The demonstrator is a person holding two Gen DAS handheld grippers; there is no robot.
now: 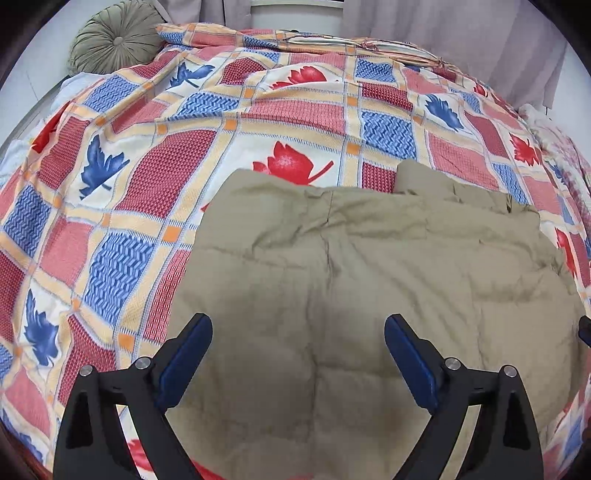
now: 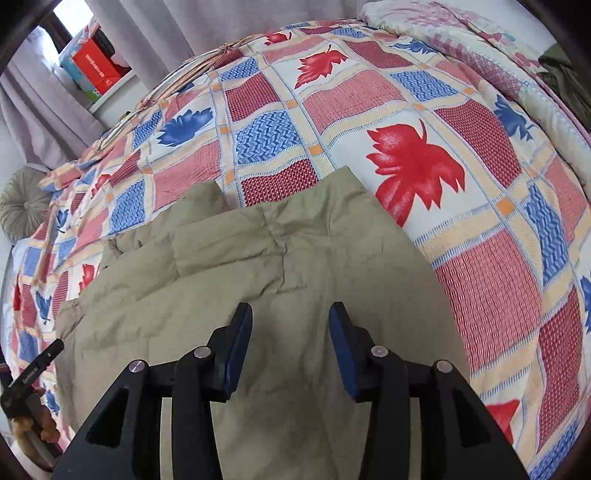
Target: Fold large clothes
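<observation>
Khaki padded garment near edge cut off.

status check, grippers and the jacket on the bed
Left gripper open, empty. Right gripper open, empty. Khaki jacket lies folded on the patterned bedspread. Nothing in the way.

in the left wrist view the patterned bedcover lies bare at the left and top of the frame. the khaki garment fills the lower centre, a round cushion blocks the upper left, curtains the upper right.
</observation>
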